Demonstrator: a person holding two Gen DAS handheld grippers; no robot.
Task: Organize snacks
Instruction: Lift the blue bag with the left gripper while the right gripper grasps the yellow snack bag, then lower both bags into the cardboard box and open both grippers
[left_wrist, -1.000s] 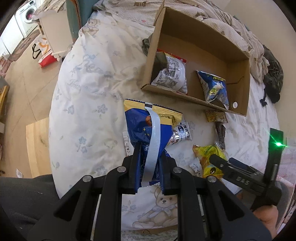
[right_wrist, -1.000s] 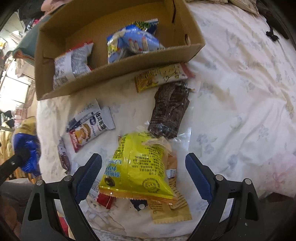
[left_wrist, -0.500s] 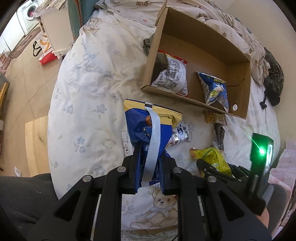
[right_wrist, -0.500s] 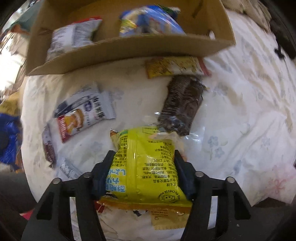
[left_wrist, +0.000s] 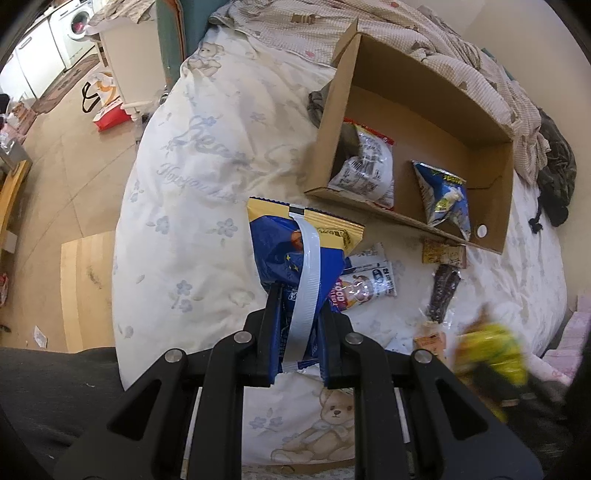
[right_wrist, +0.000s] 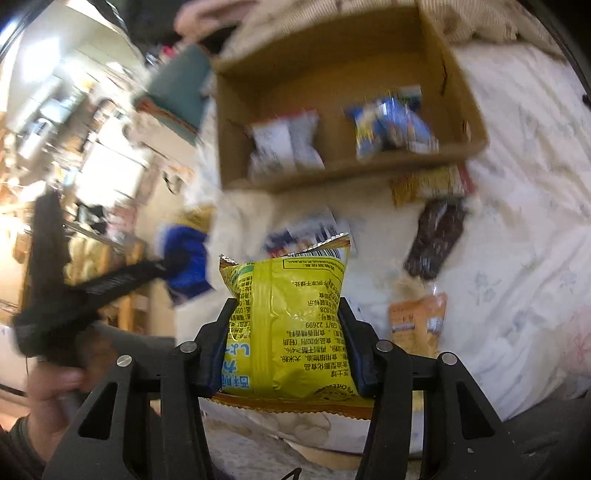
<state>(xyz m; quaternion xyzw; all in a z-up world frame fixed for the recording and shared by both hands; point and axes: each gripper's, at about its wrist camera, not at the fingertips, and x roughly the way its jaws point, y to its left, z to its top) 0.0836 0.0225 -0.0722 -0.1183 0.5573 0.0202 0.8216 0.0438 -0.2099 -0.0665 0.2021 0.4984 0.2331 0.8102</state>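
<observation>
Right gripper (right_wrist: 286, 354): jaws have just been closing and now press both sides of the yellow bag (right_wrist: 291, 317), lower half pinched, top seal free above the jaws. The bag is off the bed (right_wrist: 517, 258), near side of the snack pile; in the left wrist view it is only a yellow blur at lower right.

Left gripper (left_wrist: 297, 345): jaws nearly closed on the lower end of the blue bag (left_wrist: 295, 254), a white strip running down its face between the jaws. The bag hangs over the bed, near-left of the box (left_wrist: 495, 206).

Handling, judged: both are puffed, air-filled foil bags, so light, soft, crinkly and slick. A hard squeeze would crush the contents or pop a seam; a mid-body pinch as now looks adequate, though the crimped seal edge would slip less.

Box: open cardboard, on the far side of the bed. Holds a white bag (left_wrist: 367, 166) on the left and a small blue packet (left_wrist: 445, 195) on the right; room remains between and behind.

Loose on the bed near the box front: a dark bar (right_wrist: 436, 240), an orange packet (right_wrist: 417, 321), a yellow strip packet (right_wrist: 428, 184).

Pose: left gripper points steeply down at the bed. Right gripper is angled down and forward toward the box; its view is motion-blurred.
</observation>
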